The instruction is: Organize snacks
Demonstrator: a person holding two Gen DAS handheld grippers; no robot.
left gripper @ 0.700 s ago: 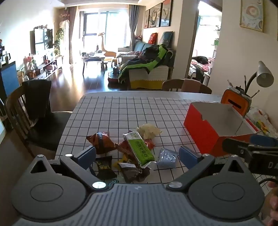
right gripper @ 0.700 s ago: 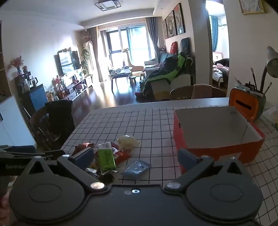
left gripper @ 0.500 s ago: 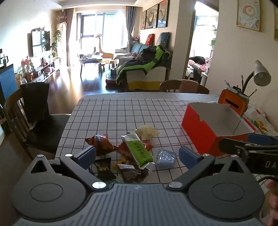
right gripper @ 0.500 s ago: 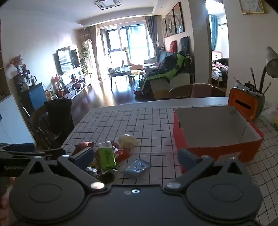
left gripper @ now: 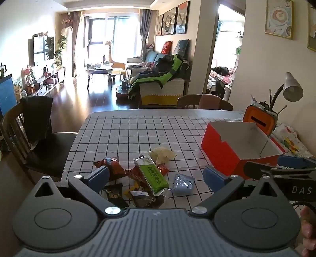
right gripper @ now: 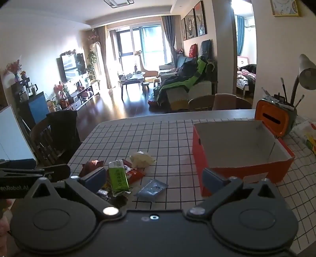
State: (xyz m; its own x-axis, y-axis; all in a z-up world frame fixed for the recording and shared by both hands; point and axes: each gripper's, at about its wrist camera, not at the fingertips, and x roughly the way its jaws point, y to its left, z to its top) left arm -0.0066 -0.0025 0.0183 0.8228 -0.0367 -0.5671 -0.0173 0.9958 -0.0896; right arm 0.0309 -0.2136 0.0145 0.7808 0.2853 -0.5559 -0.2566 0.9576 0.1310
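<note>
Evidently, in the left wrist view, the left gripper (left gripper: 156, 175) is held spread and empty above the snacks (left gripper: 147, 177), heaped on the table (left gripper: 138, 134) for sorting; the box (left gripper: 240, 147) is set open at the right, presumably to receive them; "DAS" is read on the right gripper (left gripper: 280, 168). In the right wrist view, jaws are likewise apart, nothing held; "enRobot.AI" is legible; the green bar (right gripper: 118, 178) bears unreadable print.

It was a lived-in home, an open dining and living room. A sofa (left gripper: 158, 79) heaped with jackets, a television (right gripper: 73, 66), a coffee table (right gripper: 132, 79) by tall windows and framed pictures (left gripper: 171, 18) showed beyond the checked dining table (left gripper: 148, 134) and wooden chairs (left gripper: 23, 134).
</note>
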